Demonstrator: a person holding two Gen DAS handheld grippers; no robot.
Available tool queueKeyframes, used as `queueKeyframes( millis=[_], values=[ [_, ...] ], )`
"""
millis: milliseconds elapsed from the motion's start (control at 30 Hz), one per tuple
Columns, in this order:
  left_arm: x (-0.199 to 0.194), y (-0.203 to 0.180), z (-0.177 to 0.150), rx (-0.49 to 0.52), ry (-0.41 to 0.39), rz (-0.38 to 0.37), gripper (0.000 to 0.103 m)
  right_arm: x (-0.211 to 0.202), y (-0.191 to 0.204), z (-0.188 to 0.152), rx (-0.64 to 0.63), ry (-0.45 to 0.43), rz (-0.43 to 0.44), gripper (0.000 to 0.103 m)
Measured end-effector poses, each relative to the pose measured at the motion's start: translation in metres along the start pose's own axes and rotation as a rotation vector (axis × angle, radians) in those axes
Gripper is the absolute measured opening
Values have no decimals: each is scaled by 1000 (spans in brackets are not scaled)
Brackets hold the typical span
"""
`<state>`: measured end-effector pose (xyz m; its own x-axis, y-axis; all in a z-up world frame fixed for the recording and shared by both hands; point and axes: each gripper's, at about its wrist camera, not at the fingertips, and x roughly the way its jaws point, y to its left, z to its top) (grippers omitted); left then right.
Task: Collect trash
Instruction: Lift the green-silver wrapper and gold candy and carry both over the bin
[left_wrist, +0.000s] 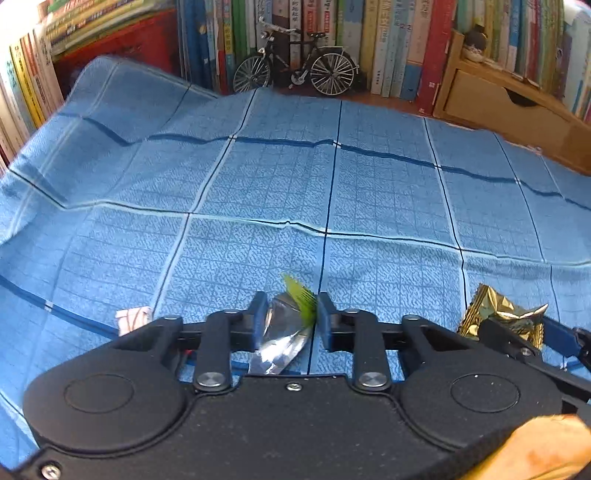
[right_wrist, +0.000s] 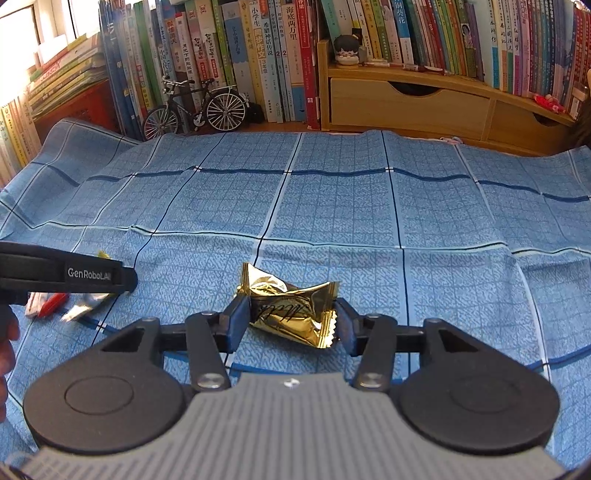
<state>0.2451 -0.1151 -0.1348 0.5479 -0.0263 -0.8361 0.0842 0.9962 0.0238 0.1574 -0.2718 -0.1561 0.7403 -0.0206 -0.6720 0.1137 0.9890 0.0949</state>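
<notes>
Blue checked cloth (right_wrist: 332, 206) covers the desk; at lower centre of each view the right tongs (right_wrist: 291, 321) pinch the gold wrapper (right_wrist: 291, 310) endwise and the left tongs (left_wrist: 291, 317) are pressed on the silver-green wrapper (left_wrist: 284, 332), so lifting straight up should avoid snagging cloth.

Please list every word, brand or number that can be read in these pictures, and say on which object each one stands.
"GenRoboAI": on the black left gripper, seen from the right wrist.
"海底两万里": on a white book spine.
"小学生" and "同步作文": on a neighbouring book spine.
Dark script on the gold wrapper: not legible.
Other book spines: too small or blurred.
</notes>
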Motion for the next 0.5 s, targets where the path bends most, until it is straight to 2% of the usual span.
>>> queueKeyframes(
  millis=[100,500],
  values=[
    [-7,0,-3,-7,-6,-19,19,-2,1,0,0,-1,10,53],
    [-36,-14,-12,5,-34,-31,16,-17,2,0,-4,-28,33,51]
  ],
)
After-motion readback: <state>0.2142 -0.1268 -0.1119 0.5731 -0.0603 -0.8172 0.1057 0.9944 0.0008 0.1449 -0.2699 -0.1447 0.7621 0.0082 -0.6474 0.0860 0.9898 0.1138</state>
